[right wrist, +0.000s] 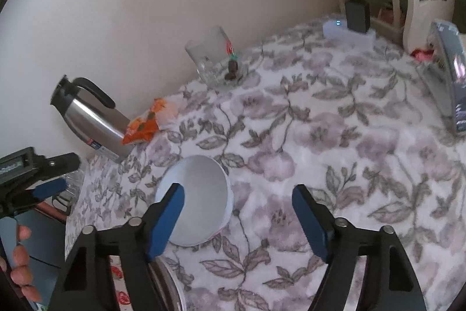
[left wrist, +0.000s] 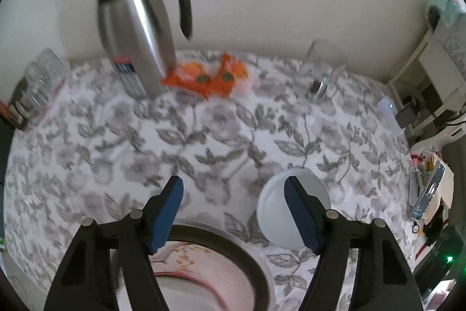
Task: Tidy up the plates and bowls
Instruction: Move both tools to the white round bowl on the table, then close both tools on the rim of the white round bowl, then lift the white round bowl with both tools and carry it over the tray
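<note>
- The white bowl (right wrist: 198, 200) stands upright on the flowered tablecloth (right wrist: 320, 136), well in front of the steel jug (right wrist: 93, 121)
- A patterned plate (left wrist: 204, 276) lies just beside the bowl, under the left gripper (left wrist: 233, 212), whose jaws stand apart, gripping nothing
- The right gripper (right wrist: 237, 219) also gapes empty; one finger (right wrist: 166, 223) hangs over the bowl
- Straddle the rim, then close squarely and lift level
- The jug's label is too blurred to read

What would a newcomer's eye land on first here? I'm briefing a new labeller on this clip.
The steel thermos jug at the back by the wall, with orange snack packets at its foot. Nearer, a white bowl sits on the flowered tablecloth, beside a dark-rimmed plate at the near edge. The blue-padded left claw and right claw stand open above them.
</note>
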`<state>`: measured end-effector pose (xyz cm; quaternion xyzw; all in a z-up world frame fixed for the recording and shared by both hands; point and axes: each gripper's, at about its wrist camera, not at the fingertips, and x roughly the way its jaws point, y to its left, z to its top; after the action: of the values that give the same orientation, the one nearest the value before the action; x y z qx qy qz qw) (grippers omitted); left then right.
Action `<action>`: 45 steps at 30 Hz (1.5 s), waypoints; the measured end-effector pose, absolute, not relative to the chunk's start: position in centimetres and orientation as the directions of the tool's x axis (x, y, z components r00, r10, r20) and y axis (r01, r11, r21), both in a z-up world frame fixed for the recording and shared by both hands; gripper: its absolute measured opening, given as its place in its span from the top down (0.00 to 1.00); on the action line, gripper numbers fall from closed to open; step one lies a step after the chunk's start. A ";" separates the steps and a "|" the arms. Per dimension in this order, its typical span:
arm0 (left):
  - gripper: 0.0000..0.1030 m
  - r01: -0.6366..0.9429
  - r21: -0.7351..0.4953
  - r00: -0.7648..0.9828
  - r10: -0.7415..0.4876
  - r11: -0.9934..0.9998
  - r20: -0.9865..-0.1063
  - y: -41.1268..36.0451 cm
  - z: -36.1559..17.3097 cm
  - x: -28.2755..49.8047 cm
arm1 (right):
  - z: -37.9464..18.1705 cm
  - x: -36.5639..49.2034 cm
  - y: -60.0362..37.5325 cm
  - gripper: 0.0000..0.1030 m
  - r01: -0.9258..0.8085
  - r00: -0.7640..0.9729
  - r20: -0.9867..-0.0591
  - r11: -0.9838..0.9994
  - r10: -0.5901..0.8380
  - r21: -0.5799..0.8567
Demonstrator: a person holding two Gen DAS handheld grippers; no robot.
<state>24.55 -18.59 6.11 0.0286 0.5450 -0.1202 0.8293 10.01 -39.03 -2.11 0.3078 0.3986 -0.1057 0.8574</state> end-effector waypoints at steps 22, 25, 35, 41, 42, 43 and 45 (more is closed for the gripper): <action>0.62 0.244 0.014 0.182 -0.031 0.970 -0.983 -24.6 -3.8 25.9 | -7.4 12.2 -38.2 0.65 0.389 0.608 -0.764 0.757 0.217 0.525; 0.68 0.237 0.019 0.177 -0.024 0.971 -0.984 -24.5 -4.4 26.0 | -7.3 12.2 -38.1 0.71 0.381 0.613 -0.758 0.757 0.223 0.531; 0.82 0.240 -0.003 0.165 -0.044 0.971 -0.985 -24.9 -5.3 25.4 | -7.8 11.8 -38.9 0.86 0.393 0.616 -0.752 0.735 0.236 0.552; 0.87 0.267 -0.014 0.173 -0.062 0.964 -0.983 -25.7 -5.3 24.7 | -8.6 11.8 -39.1 0.90 0.398 0.619 -0.742 0.711 0.259 0.580; 0.88 0.270 -0.017 0.177 -0.067 0.963 -0.982 -25.8 -5.2 24.6 | -8.6 11.8 -39.1 0.91 0.401 0.615 -0.746 0.714 0.254 0.574; 0.88 0.272 -0.021 0.178 -0.071 0.962 -0.981 -26.0 -5.0 24.7 | -8.6 11.7 -39.1 0.91 0.403 0.614 -0.750 0.718 0.248 0.568; 0.89 0.279 -0.030 0.180 -0.083 0.960 -0.980 -26.1 -4.8 24.5 | -8.4 11.6 -39.1 0.91 0.404 0.614 -0.752 0.723 0.240 0.560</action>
<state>24.48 -26.09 -4.77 0.0778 0.6293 -0.1185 0.7641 11.60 -39.12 -8.41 0.3689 0.4367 -0.0501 0.8190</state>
